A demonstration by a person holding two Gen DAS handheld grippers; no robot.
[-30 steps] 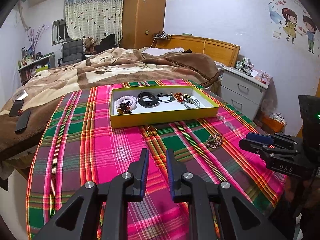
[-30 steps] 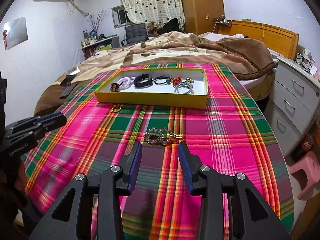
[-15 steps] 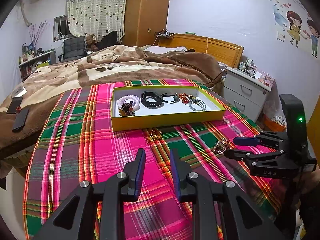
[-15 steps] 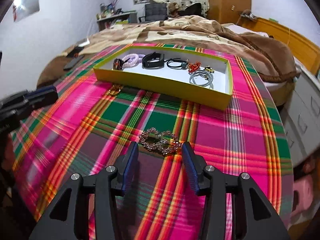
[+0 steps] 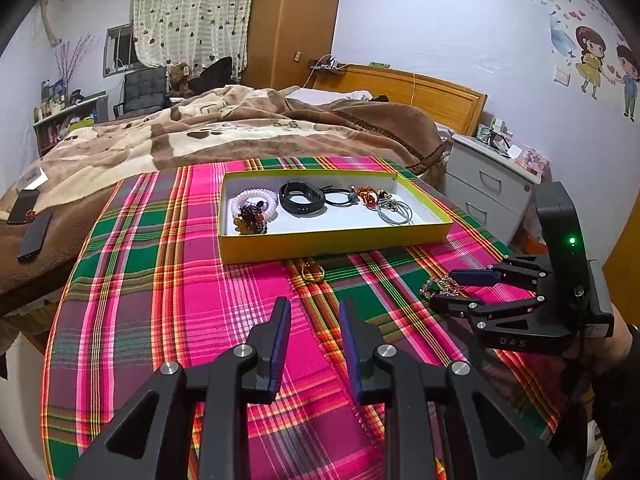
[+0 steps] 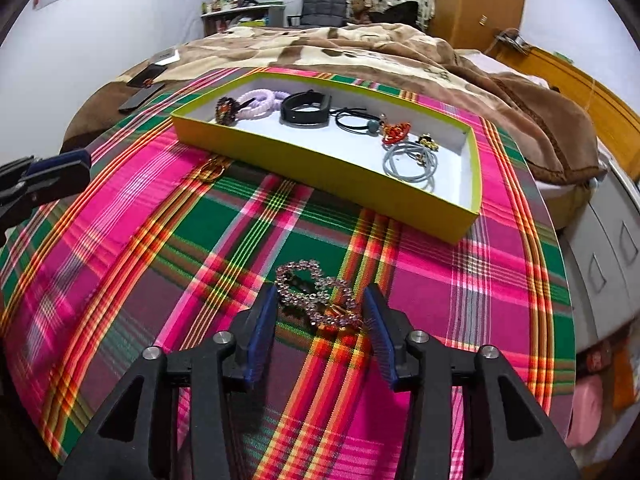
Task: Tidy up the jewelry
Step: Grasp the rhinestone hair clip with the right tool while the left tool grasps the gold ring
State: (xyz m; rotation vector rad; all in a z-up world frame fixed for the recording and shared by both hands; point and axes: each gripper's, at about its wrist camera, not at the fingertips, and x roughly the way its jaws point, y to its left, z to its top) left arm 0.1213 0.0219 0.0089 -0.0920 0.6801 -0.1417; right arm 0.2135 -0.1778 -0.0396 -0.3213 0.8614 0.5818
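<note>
A yellow tray (image 5: 332,240) (image 6: 320,168) with a white floor holds several bracelets and hair ties. A rhinestone hair clip (image 6: 316,296) (image 5: 438,286) lies on the plaid tablecloth. My right gripper (image 6: 320,304) (image 5: 452,290) is open, low over the cloth, with the clip's near end between its fingers. A gold ring (image 5: 313,272) (image 6: 210,170) lies in front of the tray. My left gripper (image 5: 314,312) is open and empty, short of the ring.
The round table's edge (image 6: 560,280) drops off at the right toward a grey drawer unit (image 5: 488,196). A bed with a brown blanket (image 5: 220,132) lies behind the table. Two phones (image 5: 28,220) lie on the blanket at left.
My right gripper has moved forward and down, so the hair clip now sits between its open fingers. My left gripper has moved a little closer to the ring.
</note>
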